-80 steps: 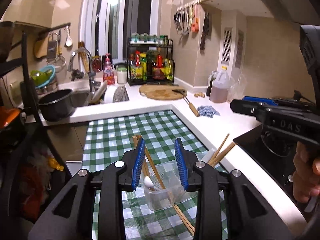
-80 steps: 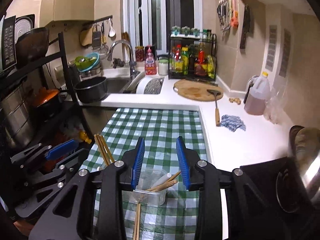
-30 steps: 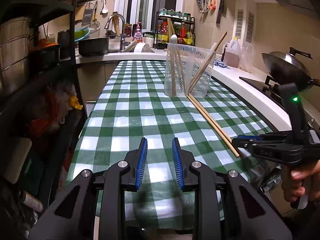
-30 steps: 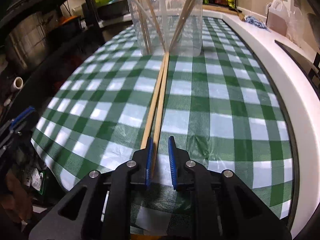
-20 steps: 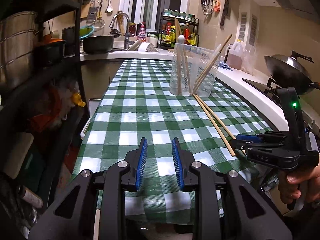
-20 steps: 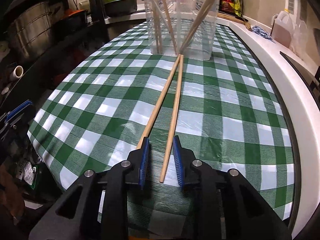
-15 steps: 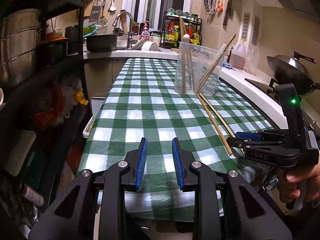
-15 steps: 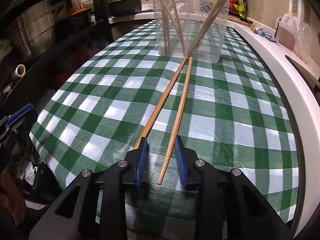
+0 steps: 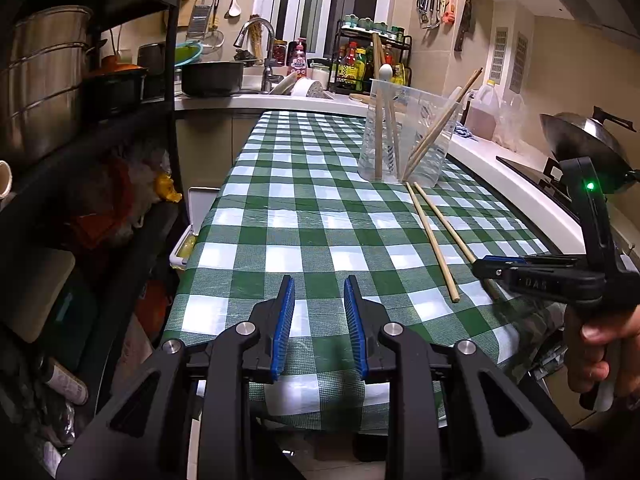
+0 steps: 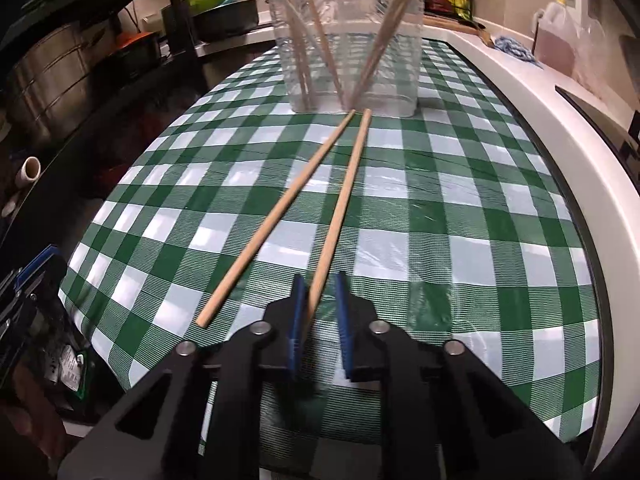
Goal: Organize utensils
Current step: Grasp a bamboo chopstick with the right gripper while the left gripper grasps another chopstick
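Wooden chopstick (image 10: 340,216) between right gripper (image 10: 318,314) jaws, seemingly pinched, angled down.

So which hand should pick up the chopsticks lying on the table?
The right. The right gripper already has one loose chopstick between its fingers, the other chopstick lying beside it. The left gripper hangs empty over bare tablecloth, off to the side.

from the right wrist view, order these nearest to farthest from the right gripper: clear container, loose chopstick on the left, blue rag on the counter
1. Loose chopstick: lying on the checked cloth just left of the right gripper.
2. Clear container: straight ahead, at the chopsticks' far tips.
3. Blue rag: farthest, on the white counter to the far right.
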Demonstrator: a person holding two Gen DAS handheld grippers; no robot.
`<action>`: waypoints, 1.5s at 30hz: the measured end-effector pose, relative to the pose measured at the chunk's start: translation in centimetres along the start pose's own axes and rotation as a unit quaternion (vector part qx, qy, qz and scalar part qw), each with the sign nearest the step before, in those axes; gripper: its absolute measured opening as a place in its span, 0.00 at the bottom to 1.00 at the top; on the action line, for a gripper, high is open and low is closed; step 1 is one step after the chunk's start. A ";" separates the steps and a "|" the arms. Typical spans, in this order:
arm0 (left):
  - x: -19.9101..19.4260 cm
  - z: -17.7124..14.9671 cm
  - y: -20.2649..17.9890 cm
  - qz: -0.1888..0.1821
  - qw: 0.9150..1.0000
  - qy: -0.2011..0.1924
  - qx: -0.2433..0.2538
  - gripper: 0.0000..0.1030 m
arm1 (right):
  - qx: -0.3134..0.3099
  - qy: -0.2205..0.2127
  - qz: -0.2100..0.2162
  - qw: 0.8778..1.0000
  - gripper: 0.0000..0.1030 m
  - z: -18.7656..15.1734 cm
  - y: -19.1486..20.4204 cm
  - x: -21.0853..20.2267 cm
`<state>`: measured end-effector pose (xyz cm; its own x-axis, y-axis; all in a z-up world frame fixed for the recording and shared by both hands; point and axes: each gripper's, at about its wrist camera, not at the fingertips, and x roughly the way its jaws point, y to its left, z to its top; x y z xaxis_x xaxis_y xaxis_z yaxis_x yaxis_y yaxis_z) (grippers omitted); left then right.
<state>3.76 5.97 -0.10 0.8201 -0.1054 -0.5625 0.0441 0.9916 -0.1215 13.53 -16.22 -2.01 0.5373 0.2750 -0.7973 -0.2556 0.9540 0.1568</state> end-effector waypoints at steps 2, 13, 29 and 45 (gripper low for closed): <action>0.0 -0.1 -0.1 -0.001 1.000 0.001 0.001 0.25 | 0.012 0.009 0.000 1.000 0.06 0.1 -0.9 -0.1; 1.2 -0.5 -1.5 -0.011 1.000 0.014 0.014 0.25 | 0.043 0.020 -0.011 0.999 0.07 -0.7 -5.7 -2.2; 5.7 -0.5 -9.9 -0.070 0.995 0.034 0.067 0.26 | 0.031 0.009 -0.016 0.999 0.13 -0.9 -5.8 -1.8; 5.8 -1.4 -7.9 -0.025 0.997 0.051 0.057 0.06 | 0.026 0.006 -0.030 0.999 0.06 -1.1 -5.5 -1.8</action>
<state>7.38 -2.58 -3.53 0.7528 -0.1553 -0.6397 0.1527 0.9865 -0.0598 13.10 -22.10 -2.11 0.5410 0.2152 -0.8130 -0.1803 0.9739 0.1379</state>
